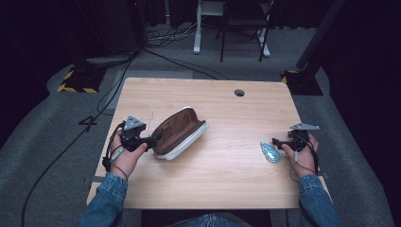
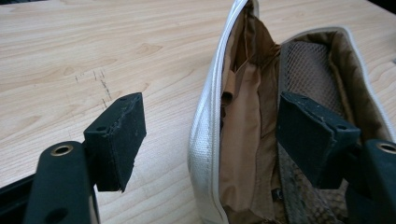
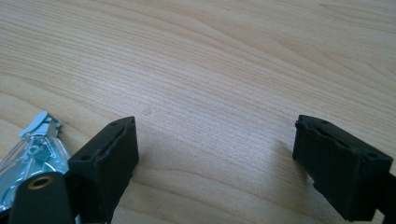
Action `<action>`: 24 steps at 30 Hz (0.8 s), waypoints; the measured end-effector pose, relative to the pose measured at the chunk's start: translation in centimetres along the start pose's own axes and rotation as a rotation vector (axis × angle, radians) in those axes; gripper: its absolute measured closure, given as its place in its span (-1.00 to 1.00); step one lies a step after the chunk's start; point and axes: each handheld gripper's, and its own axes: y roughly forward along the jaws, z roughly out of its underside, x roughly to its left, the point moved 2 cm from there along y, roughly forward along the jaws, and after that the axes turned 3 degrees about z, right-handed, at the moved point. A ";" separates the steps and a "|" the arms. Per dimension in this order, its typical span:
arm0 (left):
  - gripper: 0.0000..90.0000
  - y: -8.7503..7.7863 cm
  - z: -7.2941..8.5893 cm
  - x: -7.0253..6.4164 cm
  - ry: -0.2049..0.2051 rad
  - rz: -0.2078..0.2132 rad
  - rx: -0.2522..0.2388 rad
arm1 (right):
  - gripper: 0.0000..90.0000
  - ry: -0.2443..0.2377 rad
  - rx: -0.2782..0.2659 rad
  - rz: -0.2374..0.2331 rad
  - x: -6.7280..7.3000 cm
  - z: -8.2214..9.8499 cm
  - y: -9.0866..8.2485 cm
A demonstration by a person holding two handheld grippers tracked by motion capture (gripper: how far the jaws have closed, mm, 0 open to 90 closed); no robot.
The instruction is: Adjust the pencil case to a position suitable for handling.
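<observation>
Left claw (image 2: 210, 135) gapes astride the pouch's (image 2: 205, 140) rim; right claw (image 3: 215, 158) lies released.

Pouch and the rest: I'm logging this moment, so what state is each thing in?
Pouch: unzipped, gaping open, lying on the table.
Left gripper: open, jaws astride the pouch's white wall.
Right gripper: open, holding nothing.
Clear blue packet: lying flat beside the right gripper.

table: light wood top (image 1: 222, 179), small round hole (image 1: 239, 92) near its far edge
floor: grey carpet (image 1: 42, 142), black cables (image 1: 118, 80) trailing across it
stands: white frame legs (image 1: 197, 28) beyond the table; yellow-black striped base (image 1: 78, 80) at far left
</observation>
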 end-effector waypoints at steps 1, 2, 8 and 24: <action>-0.45 0.0 0.0 0.0 0.000 0.000 0.000 | -0.68 0.000 0.000 0.000 0.0 0.0 0.0; -0.45 0.3 0.1 0.1 0.003 0.001 0.004 | -0.68 0.000 0.000 0.000 0.0 0.0 0.0; -0.31 1.5 0.5 0.5 -0.022 0.011 0.020 | -0.68 0.001 -0.001 0.001 0.0 0.0 0.0; 0.23 3.2 1.2 1.0 -0.033 0.061 0.071 | -0.68 0.000 0.000 0.000 0.0 0.0 0.0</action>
